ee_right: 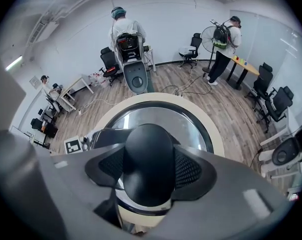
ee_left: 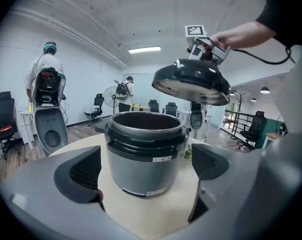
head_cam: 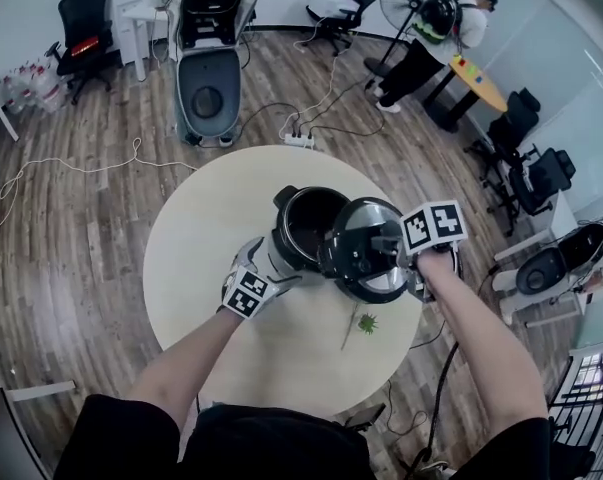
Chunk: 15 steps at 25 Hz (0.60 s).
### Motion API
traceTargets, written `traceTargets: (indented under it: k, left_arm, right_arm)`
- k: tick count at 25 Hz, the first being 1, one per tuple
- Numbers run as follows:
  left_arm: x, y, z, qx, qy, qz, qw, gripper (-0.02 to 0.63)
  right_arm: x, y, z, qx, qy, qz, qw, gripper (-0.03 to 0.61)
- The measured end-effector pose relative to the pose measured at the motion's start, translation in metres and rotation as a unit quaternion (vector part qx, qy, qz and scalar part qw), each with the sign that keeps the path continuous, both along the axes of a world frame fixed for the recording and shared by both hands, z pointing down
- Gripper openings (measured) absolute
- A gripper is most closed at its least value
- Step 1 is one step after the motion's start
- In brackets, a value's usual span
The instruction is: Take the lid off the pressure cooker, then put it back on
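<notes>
Lid hangs tilted above the open pot on the table, knob pinched in my right claw, left claw wide; next I'd lower it squarely back.

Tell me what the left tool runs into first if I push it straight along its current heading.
Most likely the left tool meets the pressure cooker body, which sits dead ahead, centred between its open jaws. How near it is, I can't judge. The lid hangs above that line.
</notes>
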<state>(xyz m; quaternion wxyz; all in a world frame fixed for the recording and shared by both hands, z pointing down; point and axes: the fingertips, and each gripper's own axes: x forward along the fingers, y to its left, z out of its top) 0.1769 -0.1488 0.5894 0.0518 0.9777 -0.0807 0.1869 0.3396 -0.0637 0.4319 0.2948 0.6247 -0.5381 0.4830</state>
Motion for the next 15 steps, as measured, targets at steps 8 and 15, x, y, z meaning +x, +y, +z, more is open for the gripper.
traceTargets:
  k: [8, 15]
  left_arm:
    - [-0.032, 0.006, -0.028, 0.022, 0.015, -0.011, 0.9996, 0.542]
    - [-0.047, 0.017, -0.033, 0.028, 0.011, -0.015, 0.9994, 0.537]
  right_arm:
    - [-0.037, 0.087, 0.043, -0.012, -0.002, -0.027, 1.0, 0.285]
    - [-0.079, 0.139, 0.11, -0.025, 0.0, -0.043, 0.999, 0.285]
